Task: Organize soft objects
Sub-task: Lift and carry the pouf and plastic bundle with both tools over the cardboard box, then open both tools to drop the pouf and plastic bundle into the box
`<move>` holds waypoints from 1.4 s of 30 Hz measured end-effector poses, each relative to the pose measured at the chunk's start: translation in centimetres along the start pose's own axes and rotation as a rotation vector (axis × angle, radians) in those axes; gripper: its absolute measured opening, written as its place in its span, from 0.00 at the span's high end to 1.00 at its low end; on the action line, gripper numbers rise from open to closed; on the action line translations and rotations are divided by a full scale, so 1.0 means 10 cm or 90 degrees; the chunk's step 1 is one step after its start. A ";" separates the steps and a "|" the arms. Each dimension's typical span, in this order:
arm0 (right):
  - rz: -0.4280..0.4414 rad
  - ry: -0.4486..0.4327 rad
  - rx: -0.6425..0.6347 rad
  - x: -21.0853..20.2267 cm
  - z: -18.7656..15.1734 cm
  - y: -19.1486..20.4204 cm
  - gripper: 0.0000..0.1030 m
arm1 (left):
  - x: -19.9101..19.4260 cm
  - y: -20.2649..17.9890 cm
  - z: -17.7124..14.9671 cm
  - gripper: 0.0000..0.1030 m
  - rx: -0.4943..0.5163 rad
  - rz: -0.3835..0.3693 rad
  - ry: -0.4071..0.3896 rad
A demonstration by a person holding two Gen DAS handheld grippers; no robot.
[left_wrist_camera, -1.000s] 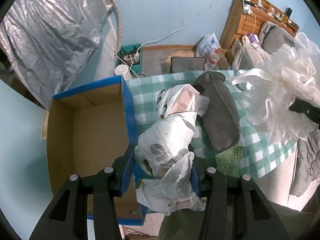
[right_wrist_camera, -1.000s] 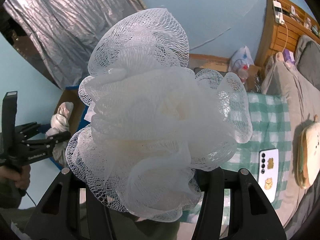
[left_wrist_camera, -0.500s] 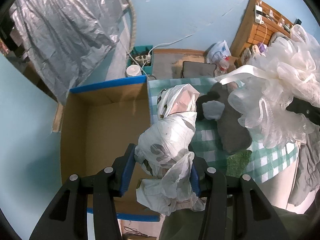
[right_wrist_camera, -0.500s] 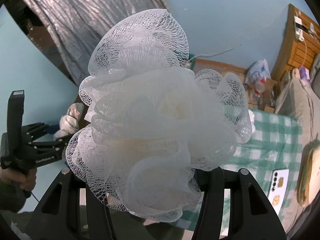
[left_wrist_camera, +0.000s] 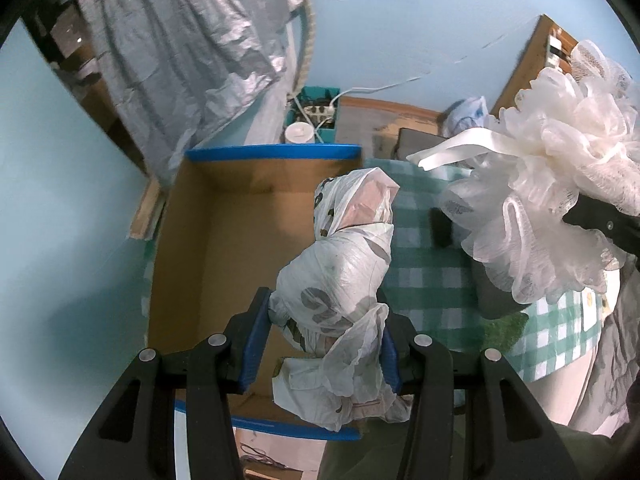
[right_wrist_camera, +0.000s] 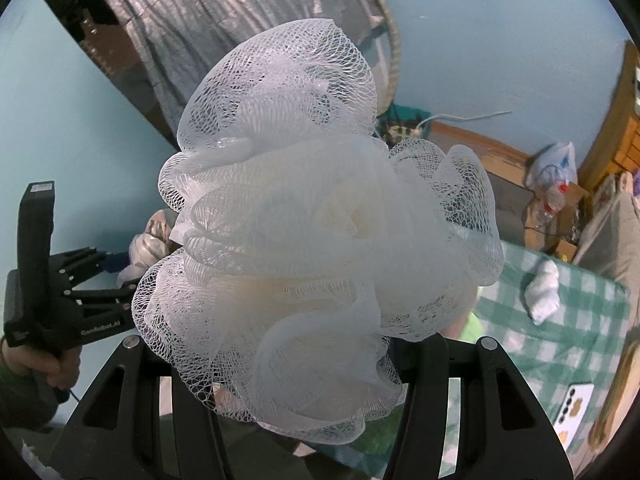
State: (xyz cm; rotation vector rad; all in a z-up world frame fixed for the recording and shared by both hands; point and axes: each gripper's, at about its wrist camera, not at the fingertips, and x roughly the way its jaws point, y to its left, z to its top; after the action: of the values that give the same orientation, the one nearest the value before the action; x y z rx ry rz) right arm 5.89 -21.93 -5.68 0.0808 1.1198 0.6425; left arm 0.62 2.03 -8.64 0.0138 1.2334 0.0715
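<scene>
Left tongs (left_wrist_camera: 326, 344): clenched on a knotted white plastic bag (left_wrist_camera: 340, 280), blue pads pressing both sides of it.
Plastic bag: held in the air over the open cardboard box (left_wrist_camera: 224, 248), near the box's right-hand wall.
Cardboard box: blue-taped rim, brown inside, standing just beside the green checked cloth (left_wrist_camera: 424, 256).
Right tongs (right_wrist_camera: 304, 364): grasping a white mesh bath pouf (right_wrist_camera: 320, 216), which fills most of the right wrist view.
Bath pouf: aloft above the checked cloth, its white ribbon loop (left_wrist_camera: 456, 148) sticking out sideways.
Cloth: a small white bundle (right_wrist_camera: 542, 290) and a phone (right_wrist_camera: 572, 408) lie on it.
</scene>
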 end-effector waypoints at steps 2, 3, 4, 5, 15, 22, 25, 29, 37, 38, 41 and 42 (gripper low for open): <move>0.006 0.003 -0.007 0.05 0.04 0.03 0.48 | 0.00 0.09 -0.01 0.52 -0.010 0.004 0.000; 0.010 0.005 -0.012 0.09 0.07 0.06 0.48 | 0.01 0.12 0.00 0.52 -0.014 0.006 0.000; 0.013 0.006 -0.015 0.12 0.11 0.09 0.48 | 0.02 0.16 0.00 0.52 -0.018 0.008 0.000; 0.016 0.007 -0.019 0.14 0.13 0.14 0.48 | 0.02 0.21 0.00 0.52 -0.022 0.012 0.000; 0.044 0.027 -0.064 0.45 0.32 0.42 0.48 | 0.08 0.60 0.00 0.52 -0.067 0.022 0.005; 0.061 0.049 -0.086 0.75 0.46 0.63 0.48 | 0.13 0.81 -0.03 0.52 -0.084 0.028 0.011; 0.064 0.055 -0.089 0.80 0.49 0.65 0.48 | 0.19 0.92 -0.05 0.52 -0.092 0.027 0.017; 0.064 0.068 -0.098 0.94 0.52 0.76 0.48 | 0.26 1.01 -0.06 0.52 -0.099 0.021 0.023; 0.060 0.103 -0.102 1.25 0.61 0.94 0.48 | 0.43 1.12 -0.09 0.52 -0.103 0.016 0.046; 0.060 0.103 -0.102 1.25 0.61 0.94 0.48 | 0.46 1.14 -0.09 0.52 -0.105 0.015 0.051; 0.057 0.111 -0.100 1.39 0.69 1.00 0.48 | 0.52 1.20 -0.10 0.52 -0.112 0.016 0.062; 0.055 0.113 -0.100 1.42 0.71 1.01 0.47 | 0.53 1.21 -0.09 0.52 -0.114 0.015 0.065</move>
State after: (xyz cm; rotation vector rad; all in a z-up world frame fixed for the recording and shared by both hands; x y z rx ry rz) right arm 11.42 -4.54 -10.19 -0.0647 1.2374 0.8258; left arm 0.93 14.43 -13.39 -0.1318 1.3246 0.2051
